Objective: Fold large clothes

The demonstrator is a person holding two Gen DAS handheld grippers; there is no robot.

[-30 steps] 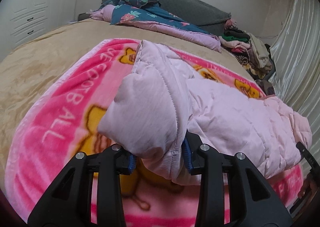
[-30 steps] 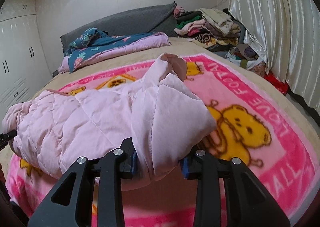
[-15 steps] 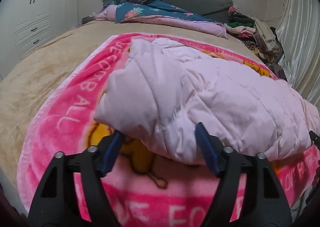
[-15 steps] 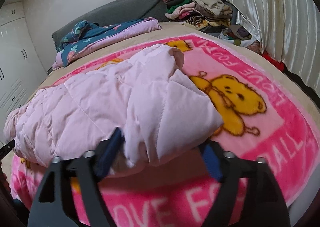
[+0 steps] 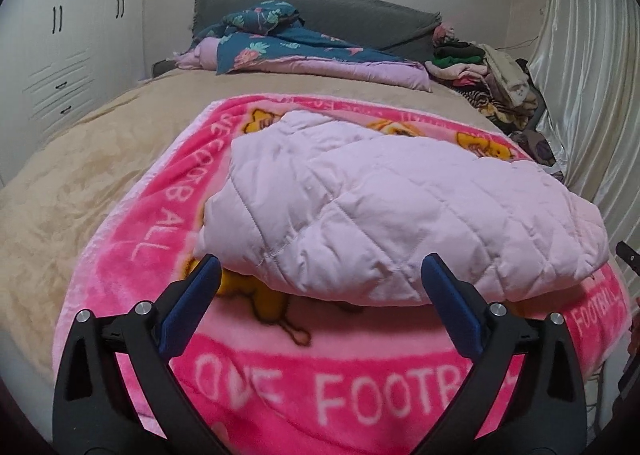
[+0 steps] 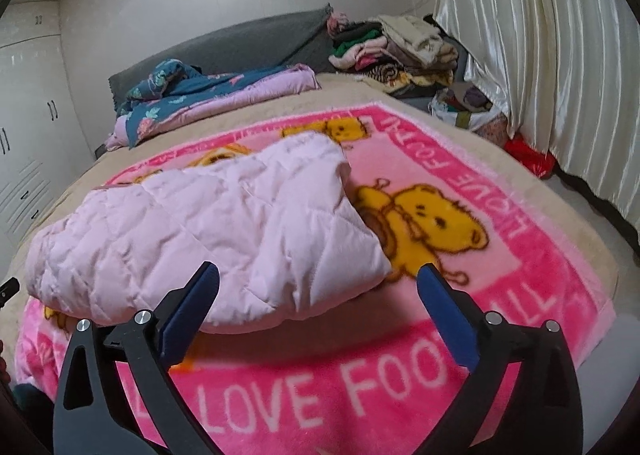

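Nearest, the left gripper (image 5: pixel 320 275) and the right gripper (image 6: pixel 318 281) stood at the bottom of their frames, fingers spread wide (jaws just opened) with nothing between them. Just beyond lay the pale pink quilted jacket (image 5: pixel 392 215), folded, mid-frame on the pink bear blanket (image 5: pixel 360 395) over the tan bed (image 5: pixel 100 159). Farther back lay a floral quilt (image 5: pixel 288 47), and at upper right a clothes pile (image 6: pixel 396 51).

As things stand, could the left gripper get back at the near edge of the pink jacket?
Probably yes: the left gripper is open, the pink jacket lies just ahead, nothing between.
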